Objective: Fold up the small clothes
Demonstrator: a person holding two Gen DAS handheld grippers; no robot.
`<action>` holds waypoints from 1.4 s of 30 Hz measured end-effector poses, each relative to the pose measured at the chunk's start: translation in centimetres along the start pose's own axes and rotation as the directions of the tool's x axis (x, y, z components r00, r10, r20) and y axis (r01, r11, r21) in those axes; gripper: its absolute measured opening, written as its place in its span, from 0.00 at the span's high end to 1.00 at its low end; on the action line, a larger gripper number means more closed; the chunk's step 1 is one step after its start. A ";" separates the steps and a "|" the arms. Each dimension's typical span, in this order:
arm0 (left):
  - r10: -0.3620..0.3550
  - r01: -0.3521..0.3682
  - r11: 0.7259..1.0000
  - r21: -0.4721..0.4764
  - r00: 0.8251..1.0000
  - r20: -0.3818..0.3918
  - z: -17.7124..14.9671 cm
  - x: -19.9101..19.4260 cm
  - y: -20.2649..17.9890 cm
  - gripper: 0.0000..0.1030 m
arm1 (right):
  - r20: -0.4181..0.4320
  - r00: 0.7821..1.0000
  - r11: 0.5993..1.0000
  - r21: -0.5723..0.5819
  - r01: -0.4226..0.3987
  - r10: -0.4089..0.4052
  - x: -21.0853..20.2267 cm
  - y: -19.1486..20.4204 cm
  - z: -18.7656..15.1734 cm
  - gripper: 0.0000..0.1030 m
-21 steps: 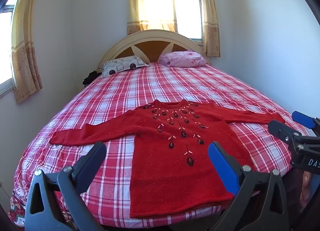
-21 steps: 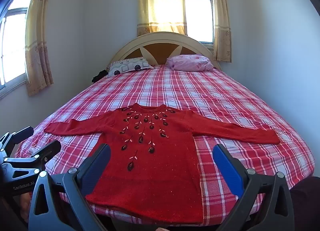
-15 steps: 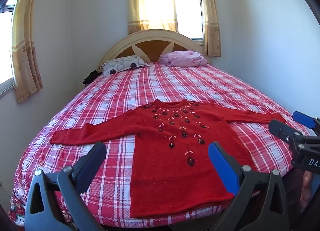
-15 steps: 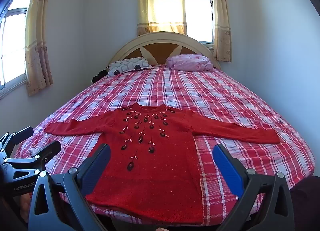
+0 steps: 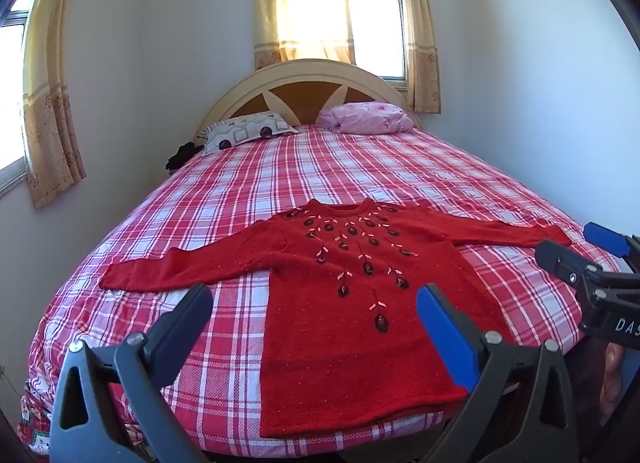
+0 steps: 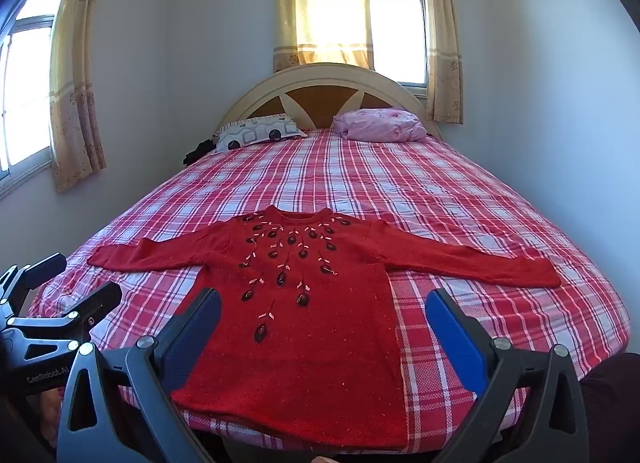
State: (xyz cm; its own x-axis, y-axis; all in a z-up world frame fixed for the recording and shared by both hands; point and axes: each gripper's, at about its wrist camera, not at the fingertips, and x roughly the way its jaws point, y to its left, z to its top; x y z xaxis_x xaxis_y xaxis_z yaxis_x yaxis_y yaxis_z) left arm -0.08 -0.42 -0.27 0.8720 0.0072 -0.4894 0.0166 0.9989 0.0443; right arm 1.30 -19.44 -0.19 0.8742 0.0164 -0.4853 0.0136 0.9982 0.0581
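Sweater (image 5: 352, 303) in red knit lies flat and face up on the bed (image 5: 400, 175), spread near the foot edge, with its hem toward the tools and its neck toward the headboard (image 5: 304, 75). Dark beads and pale stitches run down the chest. Its long axis from hem to neck goes straight away from the person, and the two sleeves stretch out crosswise, one to each side, so the garment makes a wide T on the checked sheet.

The left tool (image 5: 312, 323) hangs just before the hem, its jaws wide apart and holding nothing. Seen from its camera, the left sleeve (image 5: 188, 267) ends ahead and to the left, nearer to this tool than to the other. The right tool (image 6: 322, 321) is also spread wide and empty, at the same height in front of the hem; the right sleeve (image 6: 472, 263) reaches out ahead and to its right. Each tool shows at the edge of the other camera's view, so they stand side by side, well apart.

Nothing is folded yet, so the task looks to be at its start. A likely first move is to take a sleeve cuff and bring it across the body, each sleeve by the tool on its own side.

At the head of the bed lie a patterned pillow (image 5: 246, 133) and a pink pillow (image 5: 368, 119), far from the work.
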 end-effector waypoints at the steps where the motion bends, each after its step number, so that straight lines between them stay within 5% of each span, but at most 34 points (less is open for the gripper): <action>1: 0.000 0.000 1.000 0.000 1.000 0.000 0.0 0.0 0.0 0.00 | 0.000 1.000 1.000 0.000 0.000 0.000 0.2 -0.1 0.1 0.01; 42: 0.003 -0.003 1.000 0.002 1.000 0.000 0.0 0.0 -0.1 0.00 | -0.006 1.000 1.000 -0.001 -0.003 0.003 0.6 -0.1 -0.5 0.01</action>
State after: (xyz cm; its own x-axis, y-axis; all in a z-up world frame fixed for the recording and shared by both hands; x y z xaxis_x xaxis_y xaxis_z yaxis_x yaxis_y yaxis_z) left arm -0.06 -0.47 -0.31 0.8722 0.0097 -0.4891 0.0156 0.9987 0.0477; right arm 1.59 -19.47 -0.88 0.8711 0.0196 -0.4908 0.0106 0.9982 0.0587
